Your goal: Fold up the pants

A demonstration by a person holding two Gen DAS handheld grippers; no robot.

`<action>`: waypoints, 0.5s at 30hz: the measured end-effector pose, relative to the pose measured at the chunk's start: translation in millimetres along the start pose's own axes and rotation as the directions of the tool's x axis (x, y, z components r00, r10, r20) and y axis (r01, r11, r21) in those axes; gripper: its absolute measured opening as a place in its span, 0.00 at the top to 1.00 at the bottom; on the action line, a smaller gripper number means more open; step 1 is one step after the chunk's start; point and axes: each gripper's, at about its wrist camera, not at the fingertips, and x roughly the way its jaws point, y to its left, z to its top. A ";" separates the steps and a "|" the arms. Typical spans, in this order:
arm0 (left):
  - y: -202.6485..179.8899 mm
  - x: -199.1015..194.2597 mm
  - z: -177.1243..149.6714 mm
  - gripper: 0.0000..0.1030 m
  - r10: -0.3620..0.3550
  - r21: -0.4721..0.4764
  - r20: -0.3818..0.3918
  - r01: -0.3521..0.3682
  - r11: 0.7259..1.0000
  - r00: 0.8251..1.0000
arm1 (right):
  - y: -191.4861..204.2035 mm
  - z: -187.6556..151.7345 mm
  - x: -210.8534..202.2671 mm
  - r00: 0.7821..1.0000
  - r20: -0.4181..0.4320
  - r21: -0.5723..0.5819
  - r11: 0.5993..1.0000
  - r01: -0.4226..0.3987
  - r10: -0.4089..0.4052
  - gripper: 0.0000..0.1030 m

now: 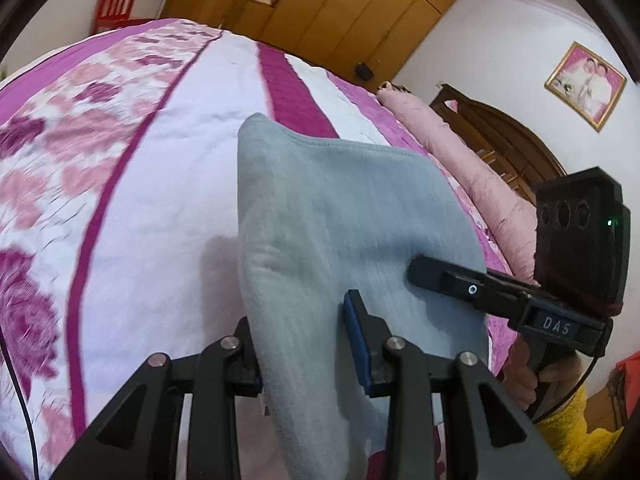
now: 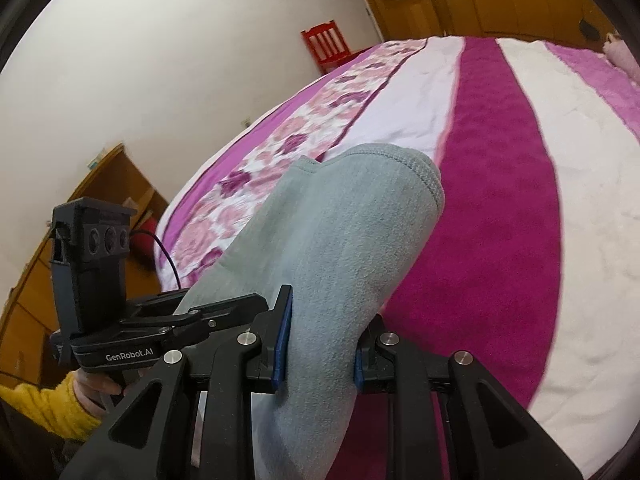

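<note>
From the left wrist view, your left hand-held gripper [image 1: 304, 344] is pinching the grey pants [image 1: 340, 216] by one edge, with the cloth bunched between its fingers and raised above the bed [image 1: 168, 184]. The right hand-held gripper [image 1: 416, 270] reaches in from the side onto the same cloth; its grip is not readable from here. The hem end stands up ahead of you, so keep both grips level and draw the cloth taut before you lay it down, or, I judge, the fold will land skewed.

From the right wrist view, your right hand-held gripper [image 2: 320, 344] clamps a thick roll of the pants [image 2: 352, 240], blue pads [image 2: 282, 340] pressed on either side. The stitched hem droops forward over the magenta stripe of the bed [image 2: 500, 200]. The left hand-held gripper [image 2: 192, 312] sits just beside. Lower the far end first so it touches flat, then bring your held edge over it.
</note>
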 end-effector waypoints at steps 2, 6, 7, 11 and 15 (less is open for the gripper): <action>-7.0 13.7 7.3 0.67 -0.006 0.009 -0.002 0.006 1.000 1.000 | -11.7 5.7 -2.3 1.000 0.005 -0.006 1.000 0.021 -0.021 0.76; -18.4 43.8 21.1 0.67 -0.007 0.027 -0.017 0.007 1.000 1.000 | -34.0 15.8 0.5 0.998 0.001 -0.038 0.998 0.057 -0.057 0.76; -20.9 50.8 23.3 0.67 -0.004 0.034 -0.023 0.004 0.999 1.000 | -39.7 17.6 2.3 0.998 -0.004 -0.047 0.997 0.067 -0.067 0.76; -32.8 76.3 27.3 0.67 0.020 0.087 -0.044 -0.016 0.996 0.999 | -61.3 21.7 16.0 0.991 -0.035 -0.085 0.988 0.128 -0.131 0.76; -36.4 107.6 30.1 0.67 0.067 0.139 -0.074 -0.056 0.989 0.995 | -84.8 19.5 33.4 0.984 -0.064 -0.074 0.984 0.159 -0.164 0.76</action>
